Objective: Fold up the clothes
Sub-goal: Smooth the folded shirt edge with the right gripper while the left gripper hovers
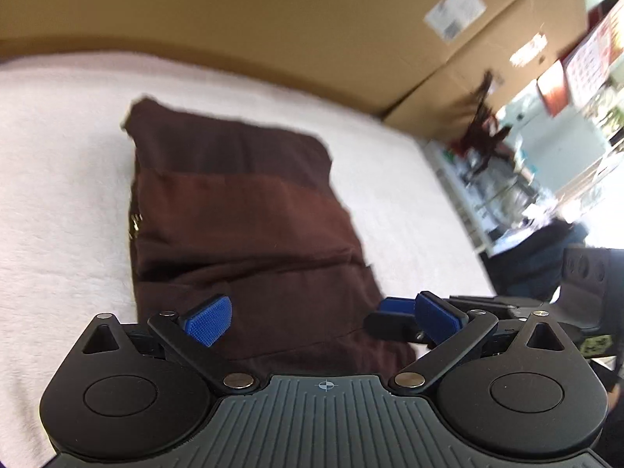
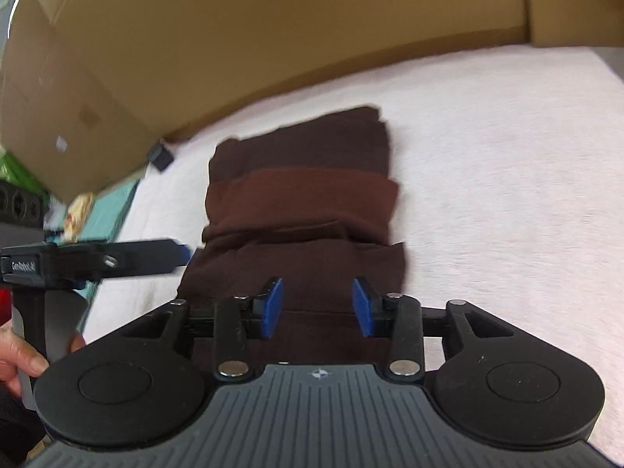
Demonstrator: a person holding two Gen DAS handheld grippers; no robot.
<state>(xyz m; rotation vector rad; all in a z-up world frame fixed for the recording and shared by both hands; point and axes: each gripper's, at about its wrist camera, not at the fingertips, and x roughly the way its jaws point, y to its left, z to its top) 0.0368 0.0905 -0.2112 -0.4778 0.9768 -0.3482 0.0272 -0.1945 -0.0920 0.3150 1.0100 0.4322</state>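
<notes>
A dark brown garment [image 1: 241,226] lies folded in several layers on a white fuzzy cover [image 1: 58,195]. My left gripper [image 1: 323,319] hovers open over the garment's near end, its blue pads [image 1: 208,321] wide apart with nothing between them. The right gripper's fingertips [image 1: 394,308] reach in from the right at the garment's near right corner. In the right wrist view the garment [image 2: 304,195] stretches away from my right gripper [image 2: 318,307], which stands open above the near edge. The left gripper [image 2: 97,261] comes in from the left, its tip at the garment's left edge.
Large cardboard boxes [image 1: 273,11] [image 2: 234,19] wall the back of the cover [image 2: 507,195]. A small black object [image 2: 160,155] sits at the back left by the box. A hand [image 2: 19,355] is at lower left. The cover's right edge [image 1: 460,234] drops to a cluttered room.
</notes>
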